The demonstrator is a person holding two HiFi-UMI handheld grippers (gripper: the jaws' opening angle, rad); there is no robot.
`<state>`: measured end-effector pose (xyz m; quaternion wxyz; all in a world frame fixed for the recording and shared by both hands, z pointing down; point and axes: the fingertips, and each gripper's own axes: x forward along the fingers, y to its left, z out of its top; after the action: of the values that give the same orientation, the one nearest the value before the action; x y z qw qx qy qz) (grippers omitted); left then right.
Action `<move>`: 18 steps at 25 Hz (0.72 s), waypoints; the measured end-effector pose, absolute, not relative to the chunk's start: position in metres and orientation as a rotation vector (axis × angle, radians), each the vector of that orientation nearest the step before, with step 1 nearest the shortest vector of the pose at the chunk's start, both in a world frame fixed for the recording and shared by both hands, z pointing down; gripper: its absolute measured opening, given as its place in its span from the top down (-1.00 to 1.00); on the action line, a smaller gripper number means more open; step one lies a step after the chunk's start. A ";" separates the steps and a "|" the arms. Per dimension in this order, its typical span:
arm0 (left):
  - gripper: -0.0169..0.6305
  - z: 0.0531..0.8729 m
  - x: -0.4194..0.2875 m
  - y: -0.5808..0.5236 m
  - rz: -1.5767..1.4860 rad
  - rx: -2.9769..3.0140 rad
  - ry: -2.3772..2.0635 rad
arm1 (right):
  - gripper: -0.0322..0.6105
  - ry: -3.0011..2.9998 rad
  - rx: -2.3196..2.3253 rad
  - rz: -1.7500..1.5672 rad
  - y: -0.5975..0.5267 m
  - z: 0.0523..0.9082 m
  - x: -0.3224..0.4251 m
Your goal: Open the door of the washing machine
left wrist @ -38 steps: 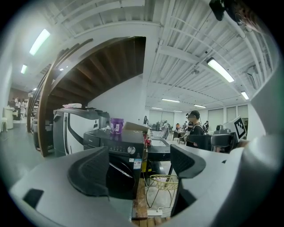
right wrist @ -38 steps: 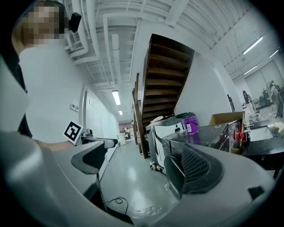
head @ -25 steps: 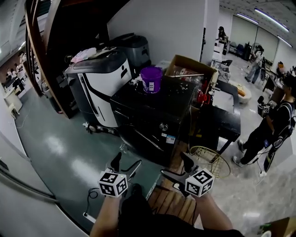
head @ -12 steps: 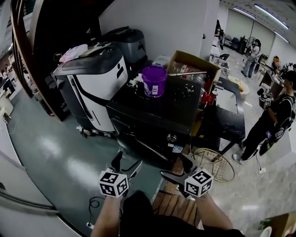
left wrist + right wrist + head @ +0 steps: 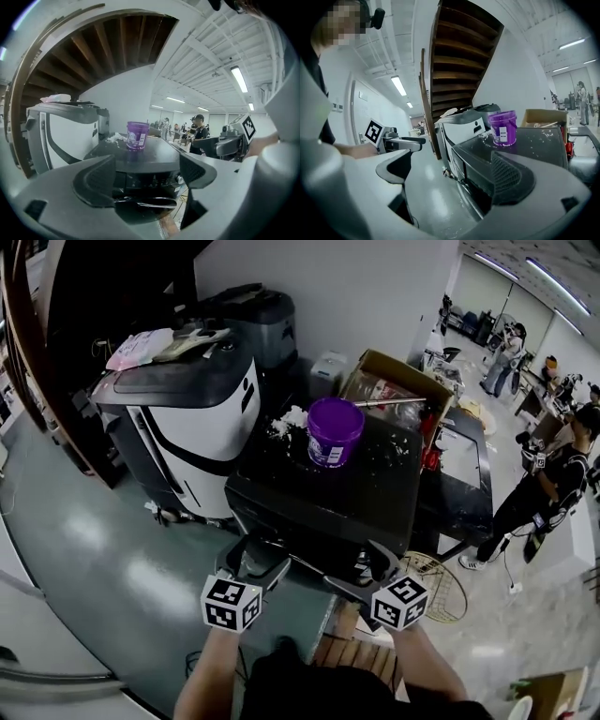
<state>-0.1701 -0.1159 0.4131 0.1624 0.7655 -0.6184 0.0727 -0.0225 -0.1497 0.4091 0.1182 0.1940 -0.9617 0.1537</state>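
Washing machine, one, one purple bucket on top, left gripper, right gripper, both with fingers apart

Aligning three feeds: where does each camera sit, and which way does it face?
Head view: on the person's head, steeply down at black washing machine; forearms, left gripper, right gripper show.
Left gripper view: on it, facing the machine's front; open jaws show.
Right gripper view: on it, facing across that front; open jaws show.
All share the purple plastic bucket.
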 end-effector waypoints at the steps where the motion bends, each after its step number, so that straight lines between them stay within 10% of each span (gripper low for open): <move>1: -0.42 0.405 -0.179 -0.121 0.209 2.187 -1.762 | -0.79 -2.815 0.569 0.454 -0.154 0.403 -0.030; 18: -0.42 0.405 -0.215 -0.218 0.226 2.195 -1.642 | -0.79 -2.806 0.585 0.558 -0.251 0.408 -0.083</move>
<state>-0.2149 -0.2177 0.4046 0.1942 0.7828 -0.5857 0.0807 -0.0828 -0.2512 0.4083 0.1107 0.1990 -0.9550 0.1899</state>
